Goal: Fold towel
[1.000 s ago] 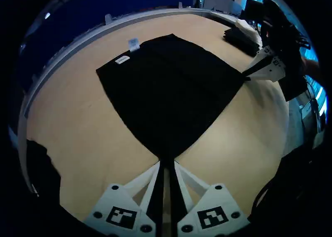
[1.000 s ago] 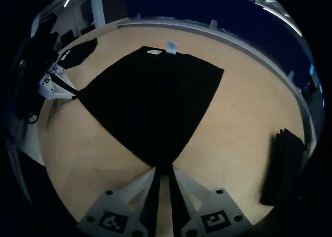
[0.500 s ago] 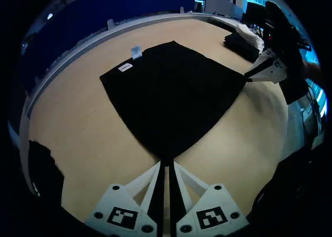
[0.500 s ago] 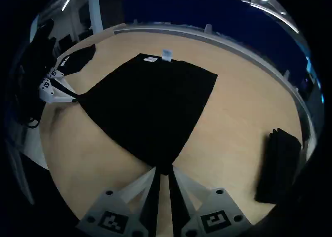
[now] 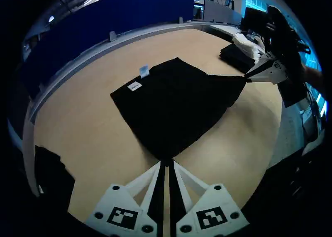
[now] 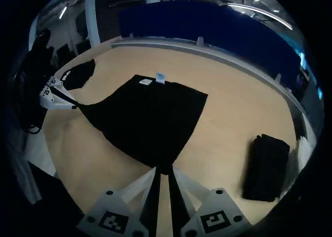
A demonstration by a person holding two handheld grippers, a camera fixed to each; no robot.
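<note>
Towel (image 5: 178, 104) corners are pinched by the left hand-held gripper (image 5: 166, 161) and right hand-held gripper (image 6: 164, 168). Folding looks begun; next, carry both toward 12 o'clock.

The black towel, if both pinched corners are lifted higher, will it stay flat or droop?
Probably floppy: the black towel curves and sags between the corner in the left gripper and the corner in the right gripper. Likely light, since thin fingertip pinches raise its edge. Its far edge with the tags would probably drag along the table.
</note>
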